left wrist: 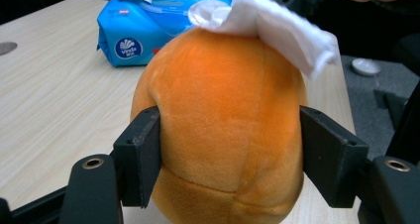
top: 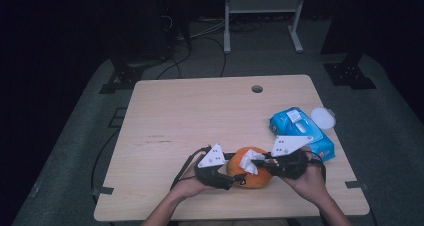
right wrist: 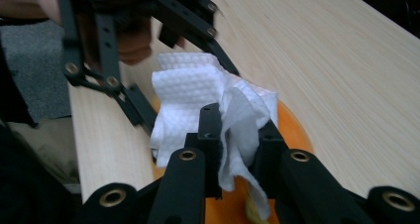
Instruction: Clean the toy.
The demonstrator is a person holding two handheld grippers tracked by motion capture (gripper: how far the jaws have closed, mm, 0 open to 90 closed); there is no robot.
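An orange plush ball [top: 254, 178] sits near the table's front edge. My left gripper [top: 235, 178] comes at it from the left, and its two pads rest against the ball's sides [left wrist: 228, 125], gripping it. A crumpled white wipe [left wrist: 277, 26] lies on top of the ball. My right gripper [top: 260, 162] reaches in from the right and is shut on that wipe [right wrist: 193, 90], with the cloth bunched between its jaws [right wrist: 237, 135]. A sliver of the orange ball [right wrist: 292, 130] shows beneath the wipe.
A blue pack of wet wipes [top: 300, 131] lies just behind and right of the ball, with a white round lid [top: 322, 117] beside it at the table's right edge. The wooden table [top: 200, 116] has a cable hole [top: 257, 89] at the back. A metal stand [top: 262, 6] is on the floor beyond.
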